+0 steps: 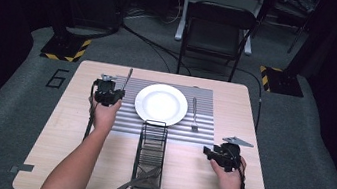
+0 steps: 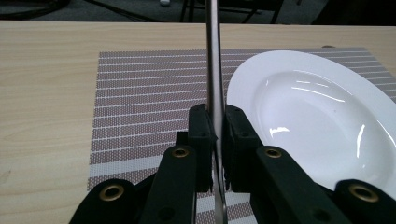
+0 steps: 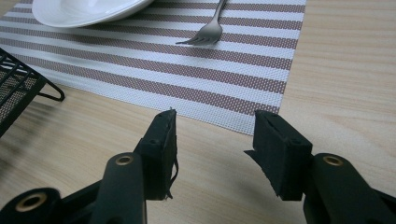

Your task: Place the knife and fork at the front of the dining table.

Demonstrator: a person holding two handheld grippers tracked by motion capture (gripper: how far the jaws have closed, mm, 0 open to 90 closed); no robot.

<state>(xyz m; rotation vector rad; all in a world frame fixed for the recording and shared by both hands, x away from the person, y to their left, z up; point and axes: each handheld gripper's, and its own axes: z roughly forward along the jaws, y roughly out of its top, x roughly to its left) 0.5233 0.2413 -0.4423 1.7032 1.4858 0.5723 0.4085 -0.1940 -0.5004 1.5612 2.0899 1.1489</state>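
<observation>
My left gripper (image 1: 118,87) (image 2: 215,120) is shut on a thin metal piece of cutlery (image 1: 128,76) (image 2: 213,65), seen edge-on and pointing away over the striped placemat (image 1: 201,130) (image 2: 149,93). It hovers just left of the empty white plate (image 1: 161,103) (image 2: 317,112). A fork (image 1: 194,113) (image 3: 208,30) lies on the mat to the right of the plate (image 3: 79,9). At the table's right front my right gripper (image 1: 208,151) (image 3: 215,128) stands open above bare wood, nothing between its fingers, facing the mat's near corner (image 3: 261,112).
A black wire cutlery basket (image 1: 139,151) (image 3: 18,88) stands in front of the plate, with more cutlery (image 1: 143,179) crossed at its near end. A folding chair (image 1: 216,31) stands beyond the table's far edge. Bare wood lies at both sides of the mat.
</observation>
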